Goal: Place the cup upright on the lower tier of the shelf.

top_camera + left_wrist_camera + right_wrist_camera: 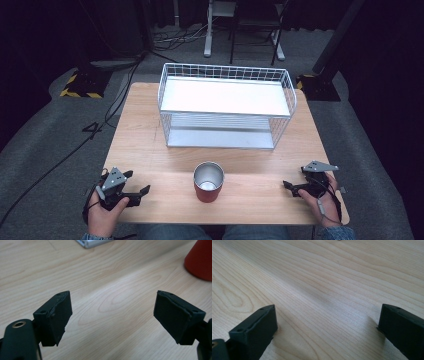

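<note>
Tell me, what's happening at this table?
A person holds a black two-fingered left gripper and right gripper, both resting at the near edge of the light wooden table. Both are open and holding nothing. A red metal cup stands upright between them, in front of a white wire two-level shelf.

Two handheld grippers, both black. Left gripper (134,189) carries a grey three-cornered plate on top with small holes; right gripper (292,187) carries the same plate. Thin dark cable trails from each toward the near edge. Jaw pads are blocky black rubber with small screw holes; a brass-ringed hole sits beside the left one's pad. Blue denim-like cuffs on both wrists.
</note>
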Available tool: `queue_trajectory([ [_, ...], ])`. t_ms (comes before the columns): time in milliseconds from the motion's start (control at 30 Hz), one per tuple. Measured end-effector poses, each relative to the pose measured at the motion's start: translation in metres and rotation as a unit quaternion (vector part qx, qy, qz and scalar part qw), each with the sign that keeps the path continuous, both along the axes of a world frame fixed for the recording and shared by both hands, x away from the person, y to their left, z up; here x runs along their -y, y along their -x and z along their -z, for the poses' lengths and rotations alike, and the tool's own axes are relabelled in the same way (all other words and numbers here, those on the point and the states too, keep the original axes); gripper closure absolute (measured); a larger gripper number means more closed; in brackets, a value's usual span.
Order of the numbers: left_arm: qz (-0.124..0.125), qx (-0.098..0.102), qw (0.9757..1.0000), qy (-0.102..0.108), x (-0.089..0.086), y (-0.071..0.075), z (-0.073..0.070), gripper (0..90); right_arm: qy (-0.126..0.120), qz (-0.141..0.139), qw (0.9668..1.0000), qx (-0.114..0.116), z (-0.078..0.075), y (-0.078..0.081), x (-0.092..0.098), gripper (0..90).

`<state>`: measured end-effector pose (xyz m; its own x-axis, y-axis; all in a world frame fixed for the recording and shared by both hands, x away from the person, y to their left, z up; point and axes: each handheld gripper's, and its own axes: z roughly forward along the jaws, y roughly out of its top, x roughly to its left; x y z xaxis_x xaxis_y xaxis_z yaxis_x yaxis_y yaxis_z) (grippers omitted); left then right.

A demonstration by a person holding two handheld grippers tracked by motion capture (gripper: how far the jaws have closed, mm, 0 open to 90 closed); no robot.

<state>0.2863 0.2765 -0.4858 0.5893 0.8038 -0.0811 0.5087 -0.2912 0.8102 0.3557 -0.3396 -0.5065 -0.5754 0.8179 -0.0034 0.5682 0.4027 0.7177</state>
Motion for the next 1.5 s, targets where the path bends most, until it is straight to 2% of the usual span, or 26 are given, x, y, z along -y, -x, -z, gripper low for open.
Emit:
queue_trajectory([
  [100,0.003,0.016,0.9997,0.020,0.006,0.005,-0.006,15.8,0.000,0.000,1.0000,0.000,0.000,0.000,0.000,2.3],
  [167,0.004,0.021,0.9995,0.024,0.007,0.007,-0.007,15.7,0.000,0.000,1.0000,0.000,0.000,0.000,0.000,2.3],
  [333,0.004,0.035,0.9978,0.056,0.014,0.013,-0.012,15.9,0.000,0.000,1.0000,0.000,0.000,0.000,0.000,2.3],
  [400,0.006,0.037,0.9974,0.061,0.017,0.015,-0.013,16.1,0.000,0.000,1.0000,0.000,0.000,0.000,0.000,2.3],
  [433,0.010,0.046,0.9968,0.065,0.020,0.017,-0.014,16.0,0.000,0.000,1.0000,0.000,0.000,0.000,0.000,2.3],
  [567,0.018,0.053,0.9959,0.071,0.026,0.019,-0.015,16.1,0.000,0.000,1.0000,0.000,0.000,0.000,0.000,2.3],
  [667,0.019,0.057,0.9940,0.091,0.034,0.020,-0.017,15.8,0.000,0.000,1.0000,0.000,0.000,0.000,0.000,2.3],
  [833,0.028,0.066,0.9910,0.113,0.050,0.023,-0.023,15.8,0.000,0.000,1.0000,0.000,0.000,0.000,0.000,2.3],
  [967,0.034,0.064,0.9895,0.125,0.059,0.025,-0.024,15.8,0.000,0.000,1.0000,0.000,0.000,0.000,0.000,2.3],
  [1100,0.053,0.062,0.9884,0.128,0.068,0.027,-0.025,15.8,0.000,0.000,1.0000,0.000,0.000,0.000,0.000,2.3],
  [1200,0.068,0.064,0.9883,0.121,0.076,0.029,-0.024,15.9,0.000,0.000,1.0000,0.000,0.000,0.000,0.000,2.3],
  [1233,0.080,0.062,0.9876,0.120,0.081,0.029,-0.022,16.0,0.000,0.000,1.0000,0.000,0.000,0.000,0.000,2.3],
  [1267,0.080,0.062,0.9876,0.120,0.081,0.029,-0.022,16.1,0.000,0.000,1.0000,0.000,0.000,0.000,0.000,2.3],
  [1300,0.103,0.067,0.9875,0.099,0.086,0.030,-0.020,16.1,0.000,0.000,1.0000,0.000,0.000,0.000,0.000,2.3],
  [1500,0.114,0.071,0.9867,0.092,0.100,0.033,-0.019,16.0,0.000,0.000,1.0000,0.000,0.000,0.000,0.000,2.3],
])
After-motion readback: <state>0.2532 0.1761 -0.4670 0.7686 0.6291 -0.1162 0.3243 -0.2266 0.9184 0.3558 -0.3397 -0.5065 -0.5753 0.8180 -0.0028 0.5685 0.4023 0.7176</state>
